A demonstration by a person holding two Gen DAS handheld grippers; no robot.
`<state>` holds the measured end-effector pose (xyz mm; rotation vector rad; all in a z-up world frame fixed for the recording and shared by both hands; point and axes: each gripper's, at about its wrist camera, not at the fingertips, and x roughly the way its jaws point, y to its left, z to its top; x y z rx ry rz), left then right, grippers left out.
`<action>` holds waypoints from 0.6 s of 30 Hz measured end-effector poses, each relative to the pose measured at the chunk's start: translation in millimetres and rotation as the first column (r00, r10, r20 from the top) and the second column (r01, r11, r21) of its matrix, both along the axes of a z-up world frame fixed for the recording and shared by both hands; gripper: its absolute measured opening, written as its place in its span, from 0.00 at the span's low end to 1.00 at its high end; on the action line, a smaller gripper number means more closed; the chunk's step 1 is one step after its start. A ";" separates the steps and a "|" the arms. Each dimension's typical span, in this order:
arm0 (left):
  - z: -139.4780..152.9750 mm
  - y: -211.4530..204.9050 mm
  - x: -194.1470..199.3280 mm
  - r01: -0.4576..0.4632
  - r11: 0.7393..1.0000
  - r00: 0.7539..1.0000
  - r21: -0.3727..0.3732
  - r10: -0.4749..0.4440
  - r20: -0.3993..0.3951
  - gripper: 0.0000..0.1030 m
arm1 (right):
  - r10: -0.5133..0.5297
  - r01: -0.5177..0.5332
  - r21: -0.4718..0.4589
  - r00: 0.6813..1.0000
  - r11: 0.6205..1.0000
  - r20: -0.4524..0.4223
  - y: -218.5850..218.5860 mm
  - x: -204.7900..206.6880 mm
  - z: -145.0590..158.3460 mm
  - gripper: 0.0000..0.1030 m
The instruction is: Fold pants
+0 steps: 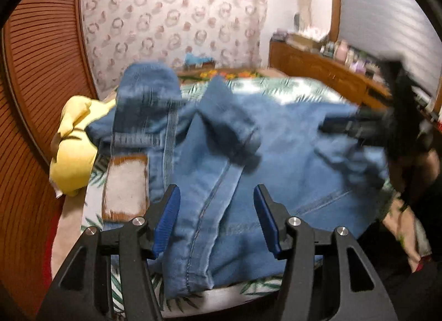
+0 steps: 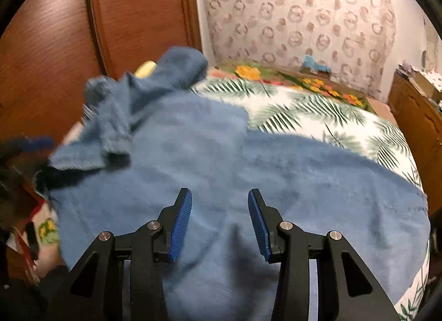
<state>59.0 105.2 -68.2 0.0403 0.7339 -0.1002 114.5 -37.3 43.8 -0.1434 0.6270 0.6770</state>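
Jeans (image 1: 276, 160) lie crumpled on palm-print bedspread (image 2: 317, 116), legs bunched toward wooden headboard (image 1: 41, 72). Left gripper (image 1: 216, 218) spread, seamed fold directly below, unpinched. Right gripper (image 2: 219, 224) spread over flat denim, holding nothing. Left nearer the leg fold.

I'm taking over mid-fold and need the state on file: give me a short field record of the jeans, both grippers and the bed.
garment: blue jeans, spread and rumpled on the bed, not yet folded flat
surface: bed cover with a palm-leaf print
left gripper: open, denim below the jaws, pads not pressing on it
right gripper: open above the denim, nothing gripped
beside the jeans: yellow cloth at the bed's left edge
image quality: motion blur in both views
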 end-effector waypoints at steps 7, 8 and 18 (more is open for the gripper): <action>-14.3 18.8 -2.3 -0.062 0.998 0.997 0.002 0.062 -0.034 0.55 | 0.181 -0.180 0.036 0.983 0.983 -0.035 52.0 6.9 17.9 0.43; -15.5 20.7 -3.3 -0.067 0.998 0.997 0.001 0.067 -0.036 0.55 | 0.211 -0.210 0.027 0.976 0.977 -0.052 64.3 10.3 17.8 0.43; -11.3 48.8 -12.2 -0.117 0.992 0.993 -0.040 0.117 0.004 0.55 | 0.391 -0.391 0.038 0.905 0.920 -0.166 146.4 52.4 29.3 0.10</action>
